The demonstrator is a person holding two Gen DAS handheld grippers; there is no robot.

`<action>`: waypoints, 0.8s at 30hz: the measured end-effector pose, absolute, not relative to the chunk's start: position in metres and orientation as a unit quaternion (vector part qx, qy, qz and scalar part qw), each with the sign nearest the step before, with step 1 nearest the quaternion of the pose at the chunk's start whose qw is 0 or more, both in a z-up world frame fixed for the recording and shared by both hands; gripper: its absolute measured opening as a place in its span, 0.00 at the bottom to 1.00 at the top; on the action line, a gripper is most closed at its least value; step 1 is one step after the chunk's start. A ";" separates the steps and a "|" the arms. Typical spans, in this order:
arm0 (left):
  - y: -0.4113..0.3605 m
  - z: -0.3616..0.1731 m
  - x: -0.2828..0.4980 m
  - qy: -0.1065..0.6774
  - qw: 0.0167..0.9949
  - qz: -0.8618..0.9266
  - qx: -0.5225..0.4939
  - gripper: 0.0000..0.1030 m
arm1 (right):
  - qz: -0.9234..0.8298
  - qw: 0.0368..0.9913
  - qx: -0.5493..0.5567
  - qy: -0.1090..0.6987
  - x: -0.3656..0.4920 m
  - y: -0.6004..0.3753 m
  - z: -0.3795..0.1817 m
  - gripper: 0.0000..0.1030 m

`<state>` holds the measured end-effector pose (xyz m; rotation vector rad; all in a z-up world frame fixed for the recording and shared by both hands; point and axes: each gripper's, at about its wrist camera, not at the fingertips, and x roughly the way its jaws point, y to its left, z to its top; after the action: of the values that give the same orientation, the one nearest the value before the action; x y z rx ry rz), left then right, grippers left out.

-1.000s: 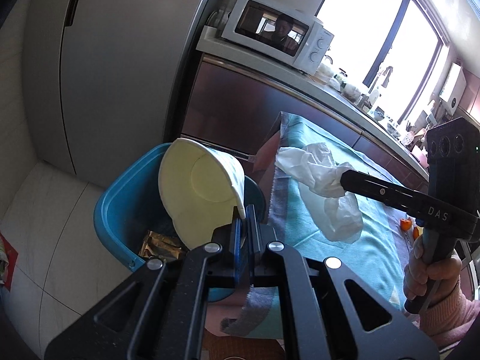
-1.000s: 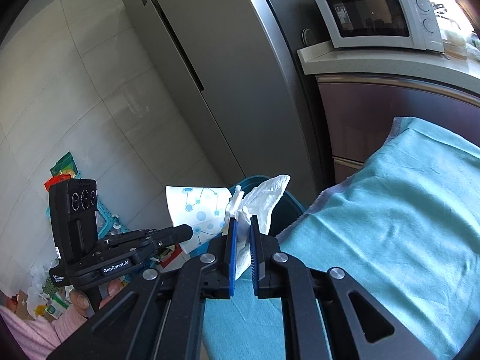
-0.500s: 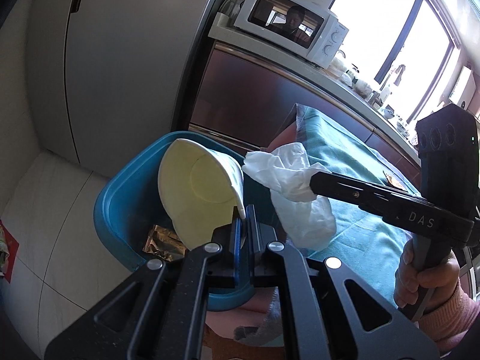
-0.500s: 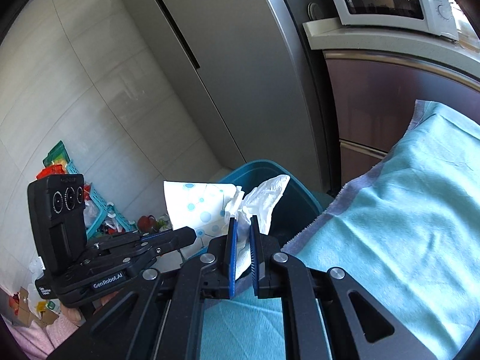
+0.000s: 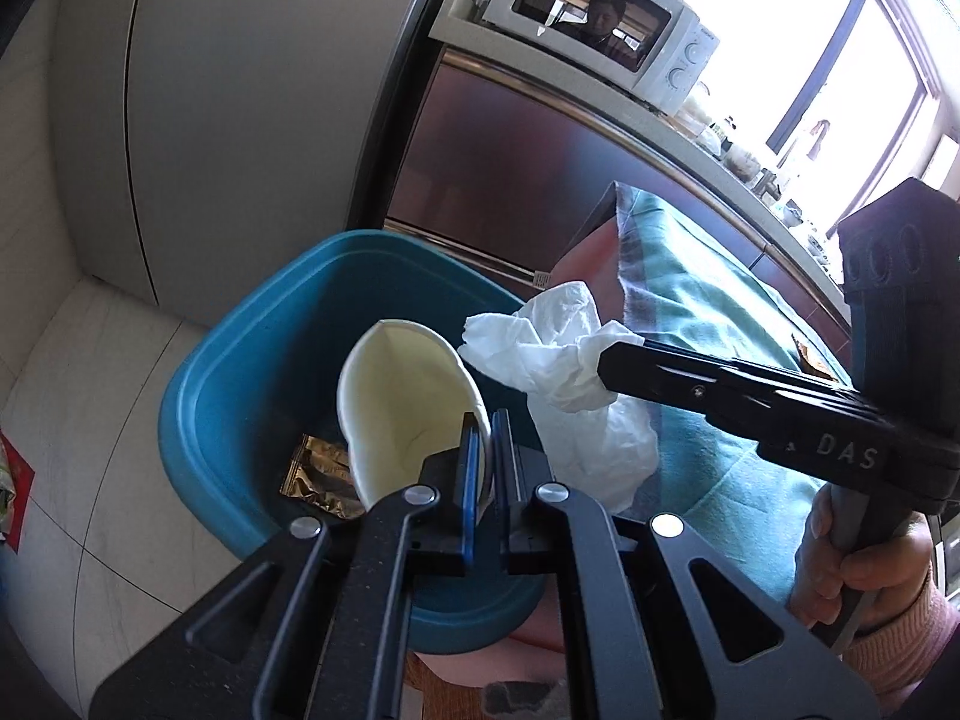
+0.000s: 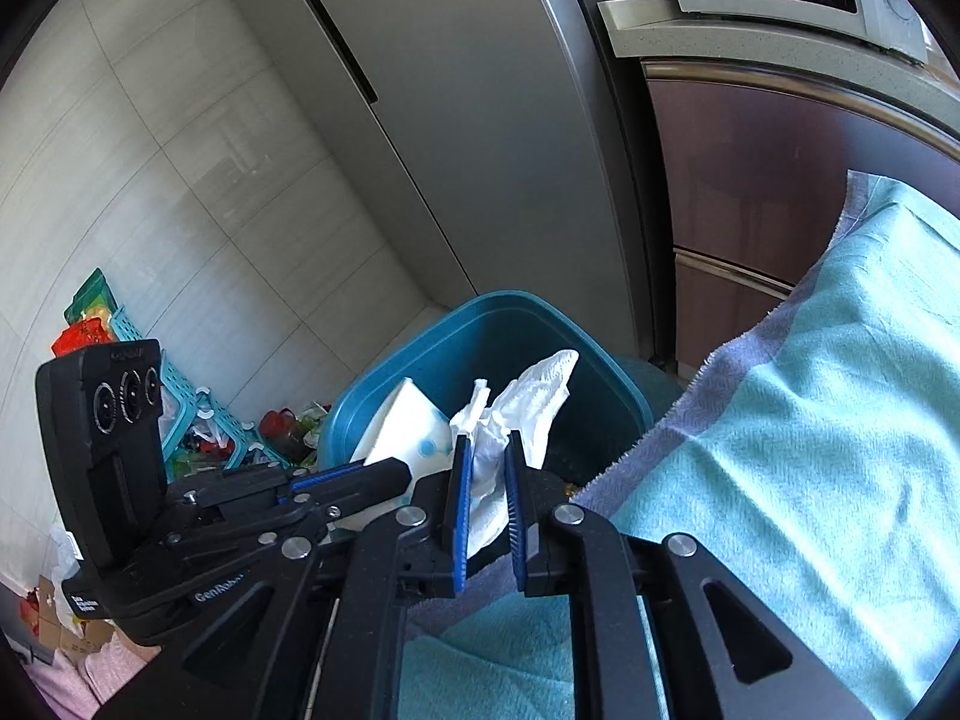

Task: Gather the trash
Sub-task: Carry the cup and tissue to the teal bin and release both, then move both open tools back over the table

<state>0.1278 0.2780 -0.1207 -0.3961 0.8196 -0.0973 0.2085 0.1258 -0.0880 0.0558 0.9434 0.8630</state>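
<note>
Both grippers hold trash over the blue bin, ready to drop it.

The left gripper (image 5: 486, 468) is clamped on the rim of a paper cup (image 5: 402, 408), tipped mouth-up over the teal bin (image 5: 198, 420), which stands on the floor just off the corner of the cloth-covered surface (image 6: 810, 420). The cup is cream inside, white with blue dots outside. The right gripper (image 6: 485, 510) has its jaws parted somewhat, a crumpled white tissue (image 6: 528, 402) between them; whether it is truly pinched I cannot tell. Both hang above the opening so the pieces should fall inside. A gold wrapper (image 5: 315, 474) already lies in the bin.
</note>
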 end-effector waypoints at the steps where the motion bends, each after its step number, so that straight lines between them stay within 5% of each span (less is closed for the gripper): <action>1: 0.278 -0.122 0.129 0.397 0.896 -0.047 -0.193 0.04 | 0.401 0.802 0.026 0.441 0.209 0.126 -0.088 0.14; 20: 0.263 -0.121 0.129 0.386 0.902 -0.057 -0.186 0.04 | 0.401 0.812 0.049 0.421 0.203 0.097 -0.081 0.20; 24: 0.247 -0.101 0.119 0.362 0.914 -0.079 -0.167 0.13 | 0.398 0.825 0.052 0.399 0.191 0.070 -0.069 0.25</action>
<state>0.1186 0.2468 -0.1012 -0.3444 0.7450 -0.1628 0.1907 0.0705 -0.0694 0.1096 0.8479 0.8462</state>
